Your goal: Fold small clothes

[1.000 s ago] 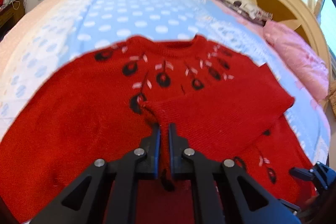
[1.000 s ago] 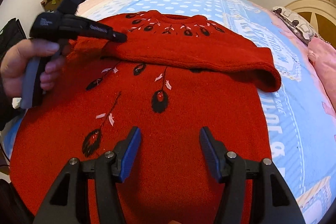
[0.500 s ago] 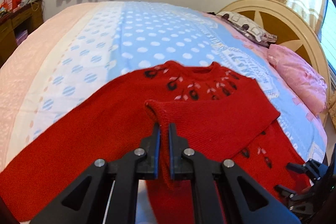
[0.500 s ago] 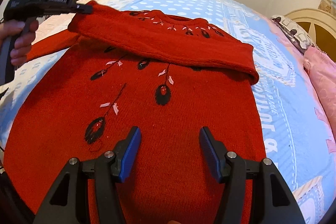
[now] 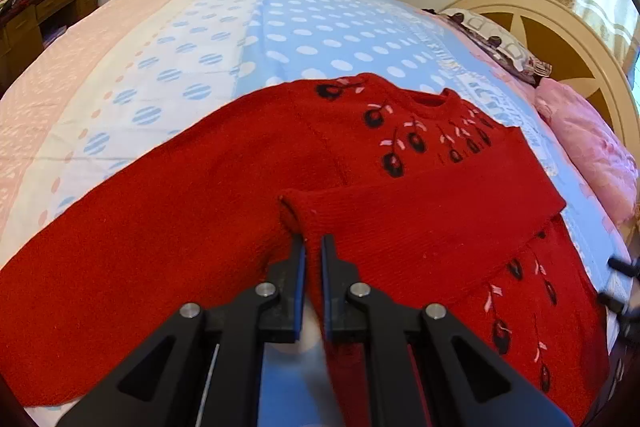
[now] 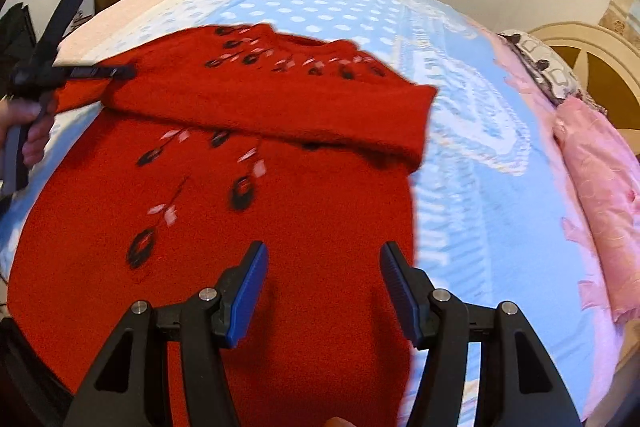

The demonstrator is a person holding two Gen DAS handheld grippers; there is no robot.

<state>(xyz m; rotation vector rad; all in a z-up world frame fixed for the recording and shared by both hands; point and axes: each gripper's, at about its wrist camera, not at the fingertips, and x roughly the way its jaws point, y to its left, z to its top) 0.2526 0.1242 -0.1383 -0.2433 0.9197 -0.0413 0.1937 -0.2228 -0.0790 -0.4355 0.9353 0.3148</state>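
**Carefully now: laying the sleeve across the chest**

We have the red sweater (image 6: pixel 248 211) spread face up on the bed (image 5: pixel 304 27), collar toward the far side, with its right sleeve (image 5: pixel 432 219) folded over the chest. Our left gripper (image 5: pixel 313 247) has its jaws closed tight on the cuff of that sleeve, holding it up over the left side of the body. Our right gripper (image 6: pixel 324 275) hangs above the lower right part of the sweater with its jaws about half open and nothing between them.

To do this step well, we should carry the cuff level, keeping the sleeve taut enough that it lies in one flat band across the chest without bunching at the shoulder fold. We judge the cuff ought to come down inside the sweater's left edge, not hanging past it. We should set the fabric down before letting go, so the knit does not spring back. The free right gripper could press the shoulder fold while we do it. The other sleeve (image 5: pixel 132 235) lies stretched out on the bed and has yet to be folded.
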